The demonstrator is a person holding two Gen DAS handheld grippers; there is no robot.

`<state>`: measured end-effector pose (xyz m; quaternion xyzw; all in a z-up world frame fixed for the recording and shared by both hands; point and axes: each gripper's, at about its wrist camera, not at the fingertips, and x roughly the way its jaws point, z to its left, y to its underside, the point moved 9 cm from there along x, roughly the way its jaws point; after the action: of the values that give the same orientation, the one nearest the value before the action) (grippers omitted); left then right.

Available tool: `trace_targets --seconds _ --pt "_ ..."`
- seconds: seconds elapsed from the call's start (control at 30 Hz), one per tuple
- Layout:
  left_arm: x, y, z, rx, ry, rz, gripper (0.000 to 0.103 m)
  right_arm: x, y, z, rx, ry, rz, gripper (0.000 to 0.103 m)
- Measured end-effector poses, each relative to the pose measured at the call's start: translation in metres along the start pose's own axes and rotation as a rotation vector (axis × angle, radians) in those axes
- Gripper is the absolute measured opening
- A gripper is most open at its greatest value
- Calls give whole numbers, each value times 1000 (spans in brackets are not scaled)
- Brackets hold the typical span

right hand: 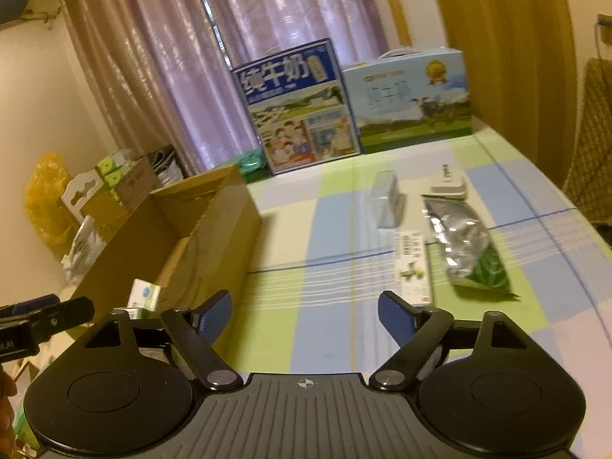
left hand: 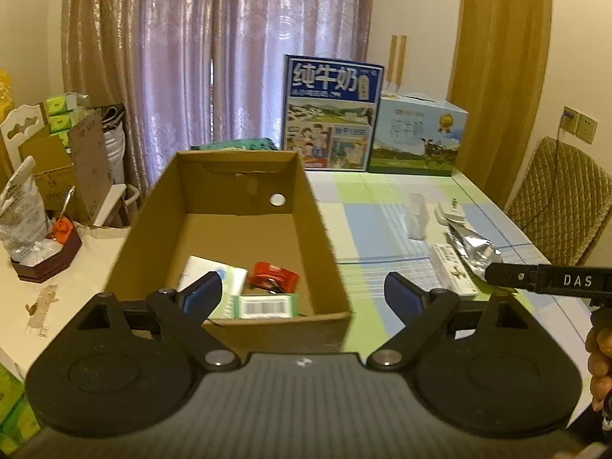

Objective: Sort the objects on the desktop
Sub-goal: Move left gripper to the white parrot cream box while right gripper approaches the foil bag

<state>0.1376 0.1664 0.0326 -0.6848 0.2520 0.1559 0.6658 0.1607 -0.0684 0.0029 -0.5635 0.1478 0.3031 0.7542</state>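
Two milk cartons stand at the table's far edge: a tall blue one [left hand: 332, 114] and, just beside it, a lower pale-blue one [left hand: 419, 135]. Pink curtains [left hand: 214, 49] hang behind. A quilted chair [left hand: 560, 206] sits right; stacked, possibly tissue, packs [left hand: 61, 114] left.

The left gripper [left hand: 302, 294] has its jaws spread wide with nothing between them; its two blue-padded fingers [left hand: 202, 296] point forward and slightly down. The right gripper [right hand: 304, 315] is likewise spread wide and holds nothing, tilted so that its view rolls to one side. The two grippers sit side by side: in the left wrist view the right gripper's black body [left hand: 550, 279] reaches in from the right edge, and part of the hand [left hand: 600, 363] gripping it shows below. In the right wrist view the left gripper's tip [right hand: 46, 319] enters from the left edge.
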Motion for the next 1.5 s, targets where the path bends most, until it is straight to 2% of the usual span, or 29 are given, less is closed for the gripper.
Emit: trace_targets --seconds 0.3,0.8,1.33,1.5 --pt "-1 7 -53 31 47 0 101 -25 7 -54 61 72 -11 95" --pt "31 27 -140 106 155 68 101 -58 12 -146 177 187 -36 97" --pt "87 34 -187 201 196 131 101 -45 20 -181 227 212 -3 97" --pt "110 39 -199 226 212 160 94 -35 17 -192 225 223 10 97"
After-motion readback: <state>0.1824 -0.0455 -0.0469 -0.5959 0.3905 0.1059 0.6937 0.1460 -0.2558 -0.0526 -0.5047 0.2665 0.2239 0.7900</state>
